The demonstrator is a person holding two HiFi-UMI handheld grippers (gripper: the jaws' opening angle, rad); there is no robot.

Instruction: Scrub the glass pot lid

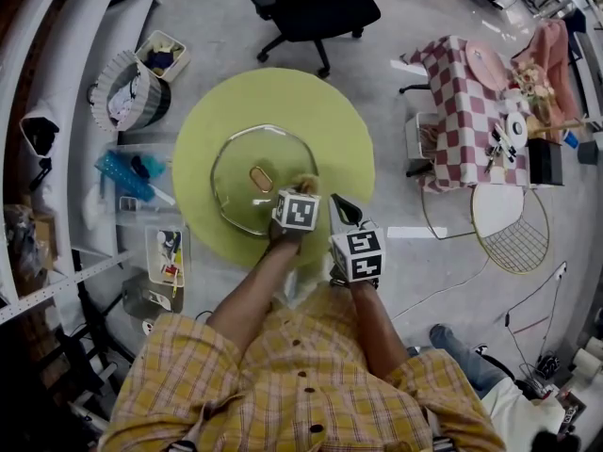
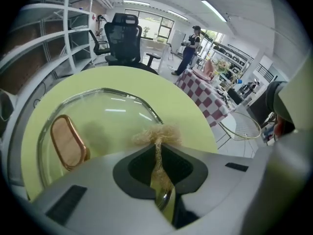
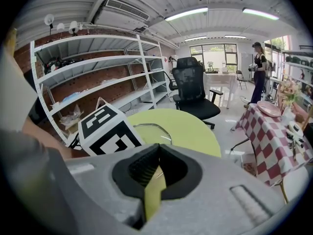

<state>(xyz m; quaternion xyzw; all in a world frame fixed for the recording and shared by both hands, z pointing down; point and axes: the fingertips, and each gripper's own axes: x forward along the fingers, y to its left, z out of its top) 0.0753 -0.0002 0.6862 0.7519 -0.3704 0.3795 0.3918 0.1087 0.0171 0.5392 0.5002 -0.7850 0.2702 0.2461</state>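
Left claw (image 2: pixel 159 153): clamped on a tan fibre scrubber (image 2: pixel 157 133), tuft sticking out past the tips.
Scrubber position: over the near right rim of the glass pot lid (image 1: pixel 236 169). Probably touching the glass, but contact is hard to confirm.
Lid: flat on the round yellow-green counter (image 1: pixel 339 121), roughly central, copper handle (image 2: pixel 68 141) facing up.
Right claw (image 3: pixel 154 174): closed with nothing in it, off the lid, just beside the left claw at the counter's near edge.
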